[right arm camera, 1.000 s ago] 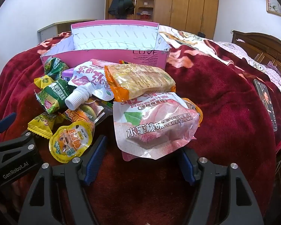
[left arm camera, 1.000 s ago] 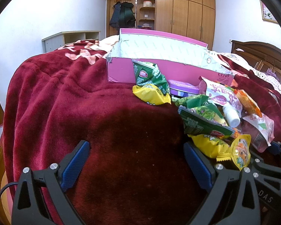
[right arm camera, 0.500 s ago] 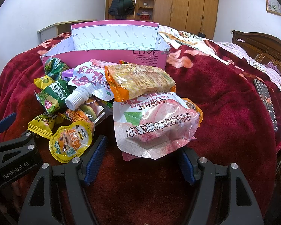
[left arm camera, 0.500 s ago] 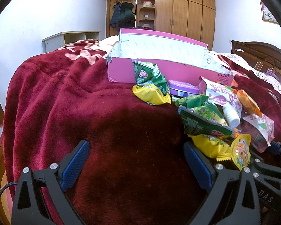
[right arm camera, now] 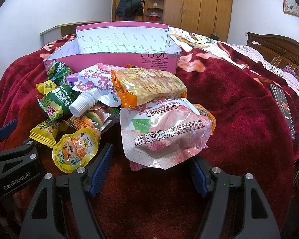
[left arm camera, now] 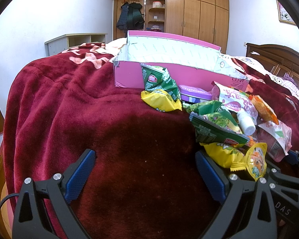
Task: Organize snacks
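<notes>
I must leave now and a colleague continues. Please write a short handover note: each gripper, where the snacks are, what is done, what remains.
Left gripper: open, holding nothing, low over the red blanket.
Right gripper: open, just before the peach pouch, not gripping it.
Snacks lie piled on the blanket in front of the pink box.
Done: no snack visible in the box.
Left: move all snacks into it.
</notes>
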Available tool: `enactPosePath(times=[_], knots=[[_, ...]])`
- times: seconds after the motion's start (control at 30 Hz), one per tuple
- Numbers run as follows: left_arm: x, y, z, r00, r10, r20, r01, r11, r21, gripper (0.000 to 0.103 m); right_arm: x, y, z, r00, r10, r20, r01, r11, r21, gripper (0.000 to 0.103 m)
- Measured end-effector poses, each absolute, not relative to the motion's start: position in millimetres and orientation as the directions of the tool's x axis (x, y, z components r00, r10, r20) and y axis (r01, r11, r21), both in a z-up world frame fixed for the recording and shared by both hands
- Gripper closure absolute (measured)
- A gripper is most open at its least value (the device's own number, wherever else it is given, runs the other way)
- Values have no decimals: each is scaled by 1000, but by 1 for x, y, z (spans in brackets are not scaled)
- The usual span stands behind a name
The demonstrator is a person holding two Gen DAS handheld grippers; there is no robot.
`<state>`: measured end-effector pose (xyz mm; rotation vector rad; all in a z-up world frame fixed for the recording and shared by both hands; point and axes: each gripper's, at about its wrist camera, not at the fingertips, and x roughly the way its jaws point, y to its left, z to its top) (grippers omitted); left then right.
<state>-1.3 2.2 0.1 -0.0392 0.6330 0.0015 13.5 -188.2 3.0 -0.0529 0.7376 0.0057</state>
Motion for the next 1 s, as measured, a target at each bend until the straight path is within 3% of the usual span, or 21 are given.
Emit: enactPosePath(times=[1.0], knots=[[-11, 6, 18, 788, -62, -613, 51, 998, -35, 3, -5, -195, 21, 737, 75, -672, -95, 995, 6, 31]])
